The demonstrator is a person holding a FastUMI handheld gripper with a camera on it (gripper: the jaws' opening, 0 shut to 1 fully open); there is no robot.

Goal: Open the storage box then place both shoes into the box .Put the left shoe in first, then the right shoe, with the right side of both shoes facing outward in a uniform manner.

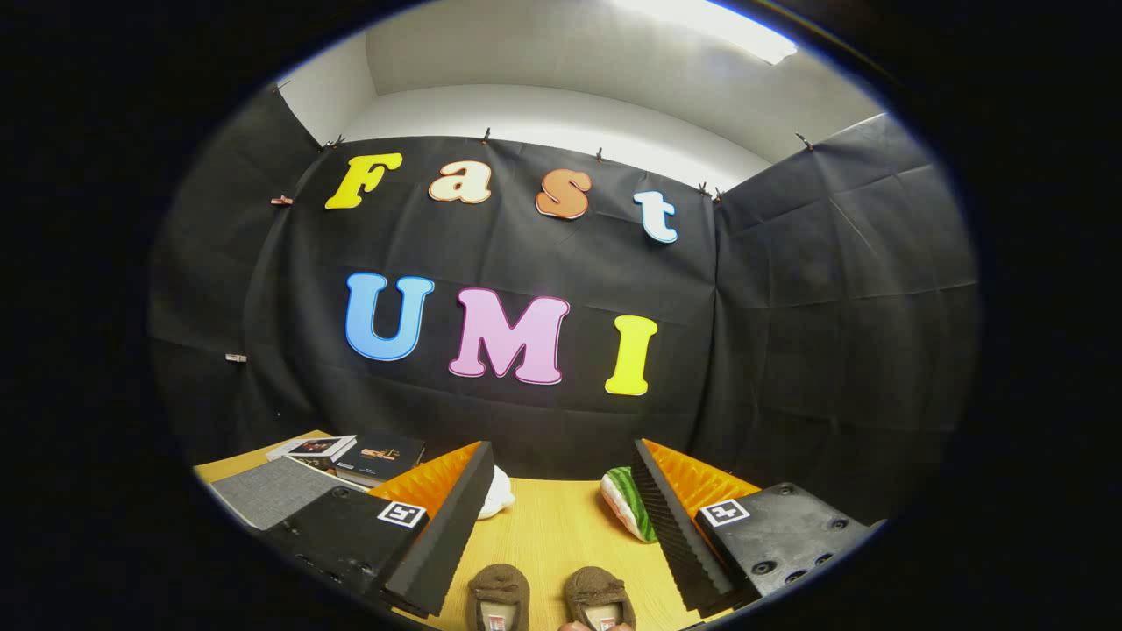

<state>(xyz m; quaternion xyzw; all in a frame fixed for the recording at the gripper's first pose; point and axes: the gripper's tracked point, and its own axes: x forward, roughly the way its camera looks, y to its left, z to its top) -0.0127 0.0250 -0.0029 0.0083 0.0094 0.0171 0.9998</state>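
Two brown fuzzy shoes lie side by side on the wooden table (552,526), toes pointing away from me: one shoe (498,596) on the left, the other shoe (599,596) on the right. Both sit low between my fingers, near their base. My gripper (561,486) is held above the table with its fingers spread wide apart and nothing between the pads. A bit of a hand shows at the heel of the right-hand shoe.
A white soft object (498,491) peeks out behind the left finger. A green-striped plush item (629,504) lies by the right finger. Beyond the left finger are a grey fabric-covered item (267,491) and stacked books (351,456). The black booth wall closes the table's far side.
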